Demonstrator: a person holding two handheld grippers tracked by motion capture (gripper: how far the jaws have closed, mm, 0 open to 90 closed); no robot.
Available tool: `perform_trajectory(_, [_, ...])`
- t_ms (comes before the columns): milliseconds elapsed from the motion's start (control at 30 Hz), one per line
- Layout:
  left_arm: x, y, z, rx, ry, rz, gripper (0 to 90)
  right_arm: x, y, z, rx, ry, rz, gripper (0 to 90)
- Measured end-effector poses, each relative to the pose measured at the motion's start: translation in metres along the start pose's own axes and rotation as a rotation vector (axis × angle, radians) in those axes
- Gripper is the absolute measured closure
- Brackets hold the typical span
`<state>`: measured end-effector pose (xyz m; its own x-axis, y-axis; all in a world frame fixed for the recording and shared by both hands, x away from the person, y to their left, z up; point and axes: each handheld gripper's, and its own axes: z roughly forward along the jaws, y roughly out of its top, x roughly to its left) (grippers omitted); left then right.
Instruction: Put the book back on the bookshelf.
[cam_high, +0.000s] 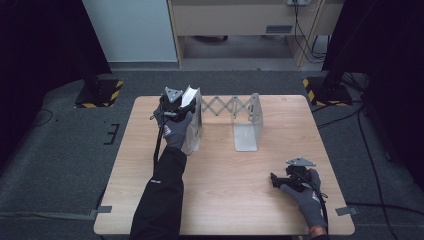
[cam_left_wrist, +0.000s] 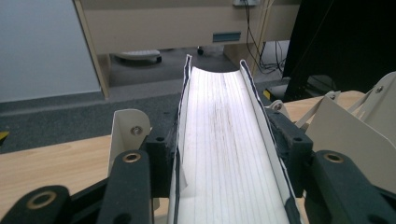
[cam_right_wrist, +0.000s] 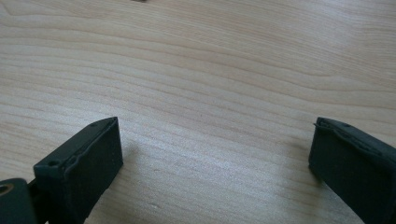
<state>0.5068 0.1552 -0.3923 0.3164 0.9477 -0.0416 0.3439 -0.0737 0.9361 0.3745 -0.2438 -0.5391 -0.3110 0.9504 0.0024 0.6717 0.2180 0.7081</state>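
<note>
**Book going into the expanding rack**

At the 11 o'clock part of the surface (cam_high: 150, 200) in the high view, the left tool (cam_high: 181, 100) is holding a book (cam_high: 188, 95) upright at the left end plate of a metal bookend rack (cam_high: 227, 107). That rack is spreading across the far middle of the surface, its scissor lattice linking the left plate to a second plate (cam_high: 248, 127) toward 1 o'clock. The book is standing just beside, perhaps touching, the left plate; contact is hard to judge from above. Down at 5 o'clock the right tool (cam_high: 278, 179) is lying low on the surface, well apart from the rack, carrying nothing.

Along the left gripper view, the left tool (cam_left_wrist: 229, 154) is clamping the book (cam_left_wrist: 224, 140) by its covers, page edges facing the camera and curving away toward 12 o'clock. Cream rack plates are showing at both sides, one at 9 o'clock (cam_left_wrist: 126, 128) and one at 3 o'clock (cam_left_wrist: 348, 135), so the book is sitting between plates or right at that slot.

Across the right gripper view, the right tool (cam_right_wrist: 212, 154) is standing with its jaws wide apart over bare wood (cam_right_wrist: 201, 70), nothing between them.

By my reading, the placing step is under way: the book is being set into the rack. Next, it is calling for the spine or bottom edge to be seated on the base, the book kept upright against a plate, and then a gentle release without tipping it.
</note>
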Motion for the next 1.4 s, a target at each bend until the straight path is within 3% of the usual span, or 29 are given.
perform_trajectory(200, [-0.003,-0.003,-0.004,-0.024,-0.019,0.02,44.8,0.0,0.0,0.0,0.0,0.0,0.0,3.1])
perform_trajectory(433, [0.001,-0.007,-0.02,-0.051,-0.054,0.021,35.4,0.0,0.0,0.0,-0.001,-0.001,-0.002,3.1])
perform_trajectory(700, [0.006,-0.026,-0.04,-0.039,-0.088,0.023,33.1,0.001,0.0,0.0,-0.002,0.001,-0.003,3.2])
perform_trajectory(1000, [0.006,-0.052,-0.05,-0.005,-0.101,0.039,36.5,0.001,0.0,0.0,-0.002,0.001,-0.003,3.2])
perform_trajectory(1167, [0.009,-0.058,-0.047,0.007,-0.102,0.023,40.9,0.001,0.0,0.0,-0.002,0.002,-0.003,3.2])
perform_trajectory(1267, [0.009,-0.059,-0.046,-0.004,-0.104,-0.01,44.9,0.001,0.0,0.0,-0.002,0.001,-0.003,3.2])
perform_trajectory(1400, [0.007,-0.059,-0.045,-0.014,-0.064,-0.03,46.7,0.001,0.0,0.0,-0.001,0.001,-0.003,3.2])
